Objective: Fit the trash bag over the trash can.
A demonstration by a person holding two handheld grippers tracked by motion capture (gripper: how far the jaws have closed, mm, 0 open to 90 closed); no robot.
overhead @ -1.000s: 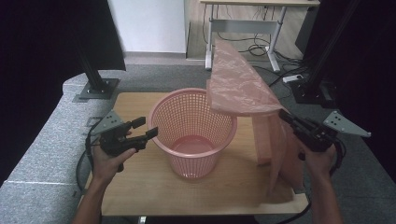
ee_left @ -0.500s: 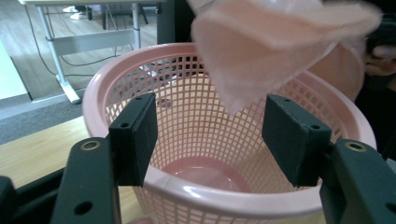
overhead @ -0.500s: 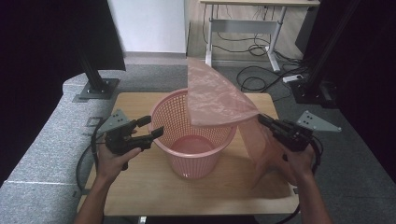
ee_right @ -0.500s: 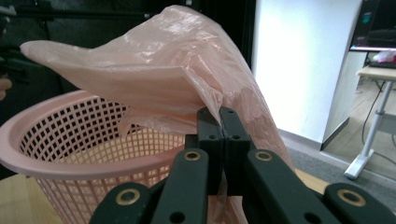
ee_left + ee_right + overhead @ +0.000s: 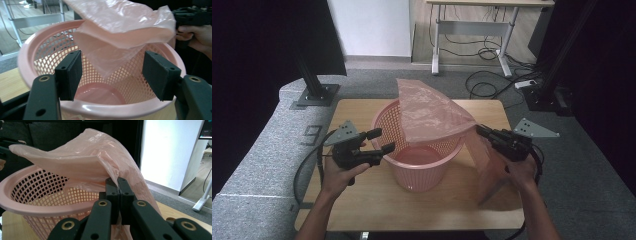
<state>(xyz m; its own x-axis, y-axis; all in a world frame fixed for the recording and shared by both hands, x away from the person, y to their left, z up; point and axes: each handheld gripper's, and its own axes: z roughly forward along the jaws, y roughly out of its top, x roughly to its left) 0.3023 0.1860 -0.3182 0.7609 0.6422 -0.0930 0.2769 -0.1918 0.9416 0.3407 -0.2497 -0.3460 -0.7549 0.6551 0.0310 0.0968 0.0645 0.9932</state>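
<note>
No writing is legible; the right gripper (image 5: 482, 131) pinches the pink plastic bag (image 5: 432, 112) over the pink basket (image 5: 419, 172), while the left gripper (image 5: 382, 141), jaws just widening and empty, flanks its rim on the table (image 5: 362, 200).

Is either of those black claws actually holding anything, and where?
The right gripper pinches the thin pink plastic bag by its edge. The left gripper stands open around the pink mesh basket's rim, holding nothing.
</note>
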